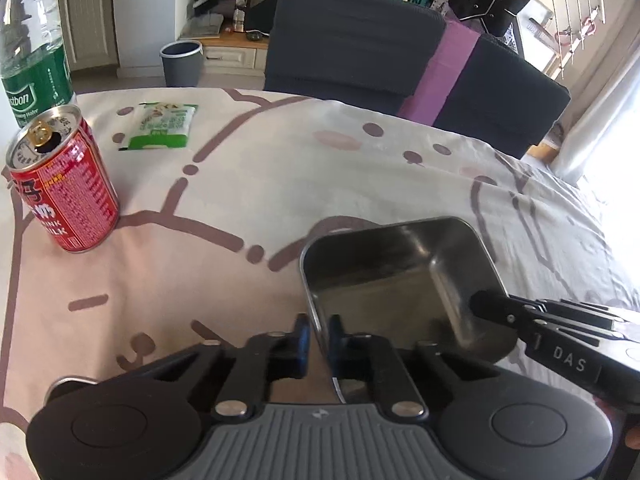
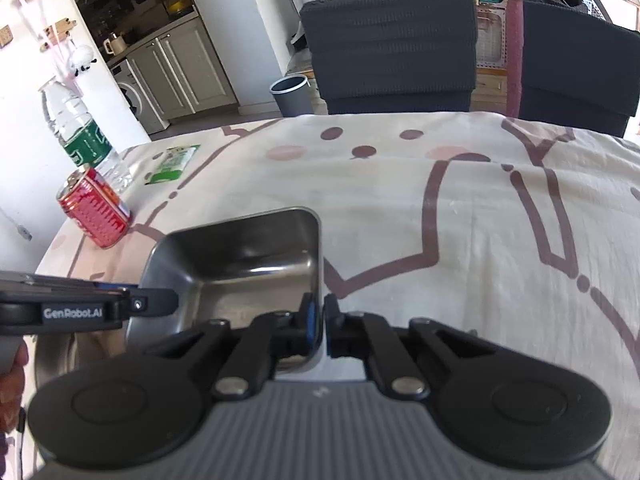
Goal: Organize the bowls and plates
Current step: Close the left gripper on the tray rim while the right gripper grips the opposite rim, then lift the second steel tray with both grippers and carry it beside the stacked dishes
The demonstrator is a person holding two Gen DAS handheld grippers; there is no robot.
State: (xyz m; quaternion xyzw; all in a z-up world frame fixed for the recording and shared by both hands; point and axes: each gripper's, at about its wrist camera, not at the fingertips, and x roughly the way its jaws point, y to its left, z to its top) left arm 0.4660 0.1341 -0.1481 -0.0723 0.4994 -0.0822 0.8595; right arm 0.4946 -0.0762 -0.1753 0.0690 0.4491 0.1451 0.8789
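The square stainless-steel bowl (image 2: 240, 264) sat on the cartoon-print tablecloth (image 2: 440, 208), looking light, rigid and slick, so the thin rim seemed the only real handle. The left gripper (image 1: 319, 340) was pinched on its left wall, the right gripper (image 2: 319, 320) on its right wall. Readable stuff: "GenRobot.AI", "DAS", "MILK" on the red drink can (image 1: 66, 184).

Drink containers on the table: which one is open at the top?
The red can: its pull-tab hole shows dark on the silver lid. The green-labelled water bottle behind it runs out of frame, so its cap cannot be judged.
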